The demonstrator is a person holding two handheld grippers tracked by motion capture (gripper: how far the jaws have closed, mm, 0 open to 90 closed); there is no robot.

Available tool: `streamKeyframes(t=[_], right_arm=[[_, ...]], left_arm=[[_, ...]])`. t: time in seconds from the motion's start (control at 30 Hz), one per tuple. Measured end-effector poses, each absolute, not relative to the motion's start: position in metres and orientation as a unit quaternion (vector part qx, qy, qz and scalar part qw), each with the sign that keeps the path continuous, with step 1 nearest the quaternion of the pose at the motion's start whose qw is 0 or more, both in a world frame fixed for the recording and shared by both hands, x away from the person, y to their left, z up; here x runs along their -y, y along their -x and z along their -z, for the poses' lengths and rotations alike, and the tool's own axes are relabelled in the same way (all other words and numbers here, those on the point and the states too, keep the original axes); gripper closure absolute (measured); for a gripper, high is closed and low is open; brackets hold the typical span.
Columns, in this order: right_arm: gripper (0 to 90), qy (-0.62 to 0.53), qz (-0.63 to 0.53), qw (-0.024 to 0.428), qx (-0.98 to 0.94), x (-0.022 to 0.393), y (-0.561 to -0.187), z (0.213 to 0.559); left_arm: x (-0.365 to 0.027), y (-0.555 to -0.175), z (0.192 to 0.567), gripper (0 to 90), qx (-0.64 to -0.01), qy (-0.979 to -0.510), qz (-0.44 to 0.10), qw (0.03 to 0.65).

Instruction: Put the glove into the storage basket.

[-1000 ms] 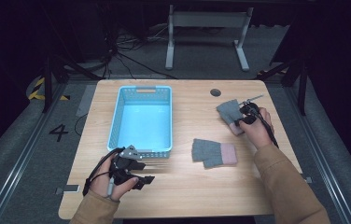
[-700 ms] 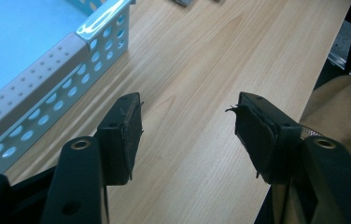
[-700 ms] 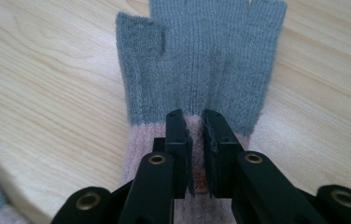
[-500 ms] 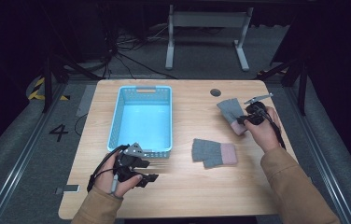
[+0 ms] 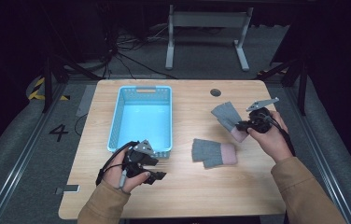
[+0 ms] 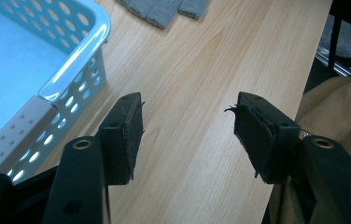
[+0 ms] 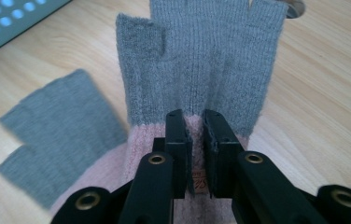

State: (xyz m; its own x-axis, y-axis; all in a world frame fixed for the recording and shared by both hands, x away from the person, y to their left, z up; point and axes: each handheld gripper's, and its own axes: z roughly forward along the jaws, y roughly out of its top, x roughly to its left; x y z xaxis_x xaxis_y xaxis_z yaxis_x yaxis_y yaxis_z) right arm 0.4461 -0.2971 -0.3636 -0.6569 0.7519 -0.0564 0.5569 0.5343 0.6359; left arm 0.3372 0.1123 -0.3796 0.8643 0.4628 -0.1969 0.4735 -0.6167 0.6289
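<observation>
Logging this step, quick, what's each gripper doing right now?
Left gripper: open, holding nothing, beside the basket.
Right gripper: closed on the pink cuff of a glove.

Wooden table with a light-blue basket left of centre. Two grey gloves with pink cuffs: one flat mid-table, the other at the right gripper. Left gripper just beside the basket's near edge, above bare wood.
</observation>
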Motion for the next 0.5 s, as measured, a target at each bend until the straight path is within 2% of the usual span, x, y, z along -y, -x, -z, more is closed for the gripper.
streamKeyframes(t=[0.5], right_arm=[[81.9, -0.294, -0.303, 0.127, -0.898, 0.286, -0.412, 0.357]], left_arm=[[-0.101, -0.341, 0.379, 43.1, -0.246, -0.903, 0.017, 0.352]])
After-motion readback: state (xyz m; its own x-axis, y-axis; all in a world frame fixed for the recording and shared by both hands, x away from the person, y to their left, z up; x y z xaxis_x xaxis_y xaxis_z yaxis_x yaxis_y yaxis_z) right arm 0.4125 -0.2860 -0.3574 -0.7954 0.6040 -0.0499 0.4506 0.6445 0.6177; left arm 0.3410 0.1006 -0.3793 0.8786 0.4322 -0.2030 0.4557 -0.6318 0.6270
